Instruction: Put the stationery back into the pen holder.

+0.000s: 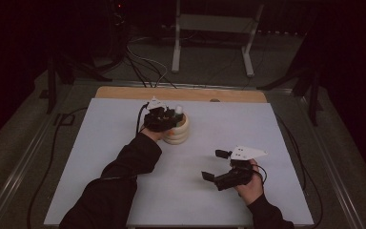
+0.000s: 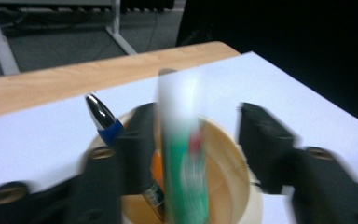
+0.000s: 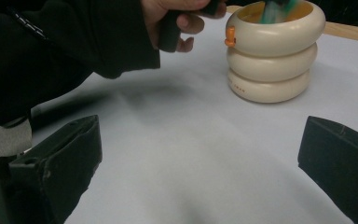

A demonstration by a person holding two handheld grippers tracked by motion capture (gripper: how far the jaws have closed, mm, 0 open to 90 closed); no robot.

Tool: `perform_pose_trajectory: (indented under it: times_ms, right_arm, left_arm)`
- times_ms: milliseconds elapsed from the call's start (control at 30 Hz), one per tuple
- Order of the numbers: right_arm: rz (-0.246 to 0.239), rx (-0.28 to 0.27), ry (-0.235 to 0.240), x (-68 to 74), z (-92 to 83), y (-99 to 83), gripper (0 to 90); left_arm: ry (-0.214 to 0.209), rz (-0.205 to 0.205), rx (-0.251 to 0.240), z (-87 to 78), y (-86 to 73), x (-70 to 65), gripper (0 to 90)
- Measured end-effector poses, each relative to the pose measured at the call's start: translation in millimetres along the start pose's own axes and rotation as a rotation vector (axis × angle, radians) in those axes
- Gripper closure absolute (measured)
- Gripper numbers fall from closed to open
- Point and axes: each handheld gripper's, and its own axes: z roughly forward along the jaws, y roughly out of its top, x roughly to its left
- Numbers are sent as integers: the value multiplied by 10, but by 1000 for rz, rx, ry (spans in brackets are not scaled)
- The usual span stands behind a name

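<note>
Right hand-held gripper (image 1: 213, 165) sits nearest, low on the white tabletop (image 1: 100, 167), jaws wide with nothing between them; its own view looks between the two black jaws across bare sheet to the cream ringed holder (image 3: 271, 56), well apart. That view shows three stacked rings and an orange tab on the top one; high view shows them small and dim. Open room all round the right hand; sheet's right edge near it. Farther off, left hand-held gripper (image 1: 164, 118) hangs over the holder's mouth. Left gripper view, blurred: green-and-white tube (image 2: 182, 158) stands inside the holder between the parted jaws, pads not pressing it, beside a blue pen (image 2: 103, 122). Wooden tabletop edge (image 2: 51, 84) beyond.
</note>
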Motion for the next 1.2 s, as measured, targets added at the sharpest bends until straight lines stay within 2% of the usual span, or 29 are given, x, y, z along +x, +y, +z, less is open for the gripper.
perform_pose_trajectory:
  times_ms: [167,267,300,333,467,600,767,867,933,1200]
  right_arm:
    - [2,-3,1,-1,-2,2,0]
    - [1,-4,2,1,-2,2,0]
    - [1,-4,2,1,-3,2,0]
    - [4,-11,5,-4,-7,-2,0]
    - [13,-17,10,-29,-17,-11,0]
    - [17,-18,12,-51,-24,-19,0]
    - [21,-16,9,-63,-38,-26,0]
    - [17,-14,10,-57,-39,-27,0]
    - [10,-9,8,-52,-37,-26,0]
    - [9,-14,10,-31,-44,-18,0]
  left_arm:
    - [-7,10,8,-87,79,-58,202]
    - [-23,8,15,-123,94,-75,155]
    - [-43,21,12,-165,100,-98,155]
    - [-57,24,15,-189,105,-102,109]
    - [-116,31,13,-289,136,-113,19]
    - [-151,54,16,-382,178,-131,10]
    - [-187,65,-6,-504,213,-153,1]
    - [-226,55,15,-575,215,-152,1]
    - [-246,60,11,-624,195,-148,1]
    - [-281,71,-17,-901,62,-83,2]
